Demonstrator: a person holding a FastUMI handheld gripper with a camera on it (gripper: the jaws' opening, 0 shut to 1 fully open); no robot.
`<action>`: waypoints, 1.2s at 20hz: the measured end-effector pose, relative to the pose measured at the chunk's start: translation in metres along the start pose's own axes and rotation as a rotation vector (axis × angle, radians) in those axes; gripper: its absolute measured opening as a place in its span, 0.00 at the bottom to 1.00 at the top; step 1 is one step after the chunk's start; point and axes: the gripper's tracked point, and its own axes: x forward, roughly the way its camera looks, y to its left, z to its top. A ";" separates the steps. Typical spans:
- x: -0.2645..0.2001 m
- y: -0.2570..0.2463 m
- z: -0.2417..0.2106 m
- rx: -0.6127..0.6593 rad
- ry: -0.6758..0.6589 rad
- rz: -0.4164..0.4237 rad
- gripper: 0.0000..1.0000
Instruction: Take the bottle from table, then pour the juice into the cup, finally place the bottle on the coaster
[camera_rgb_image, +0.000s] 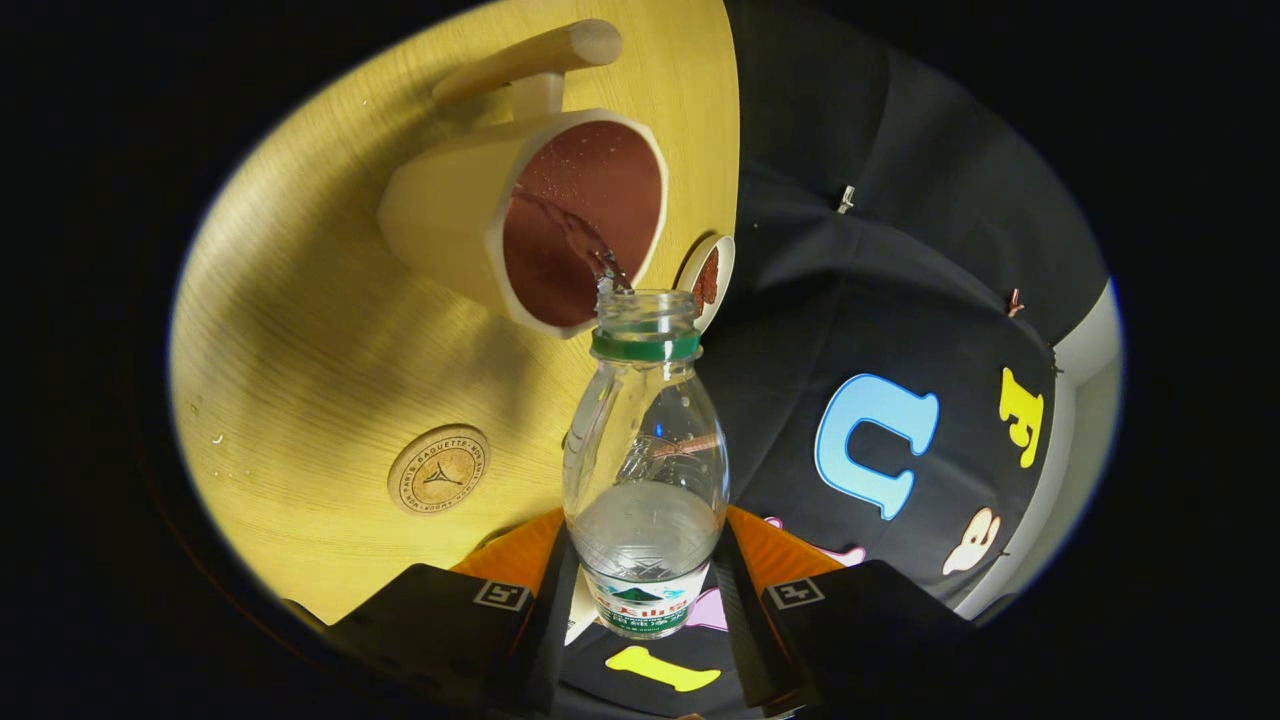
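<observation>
Mid-pour at the booth table: I had the gripper (645, 610) closed on the lower body of the clear bottle (645, 470), both fingers pressed against its sides, and the whole rig was tipped over so that the wooden table (300, 330) ran up one side of the gripper view. The bottle's open neck, with its green ring, sat right at the rim of the cream cup (520, 220), and a thin clear stream (585, 245) ran from the mouth into the cup's brown interior. Liquid remained in the bottom of the bottle, near the fingers. I judged the second step, the pour, to be in hand and not yet finished. The round cork coaster (438, 468) lay on the table beside the bottle, well apart from the cup and bare. The next move, as I read it, called for righting the bottle without dripping, swinging it across to the coaster, and setting it down upright and centred before easing the fingers apart.
</observation>
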 end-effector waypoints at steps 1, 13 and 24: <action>0.000 0.000 0.001 -0.010 -0.001 -0.001 0.70; 0.002 -0.012 0.004 -0.151 -0.016 -0.020 0.70; 0.000 -0.031 0.011 -0.255 -0.024 -0.048 0.70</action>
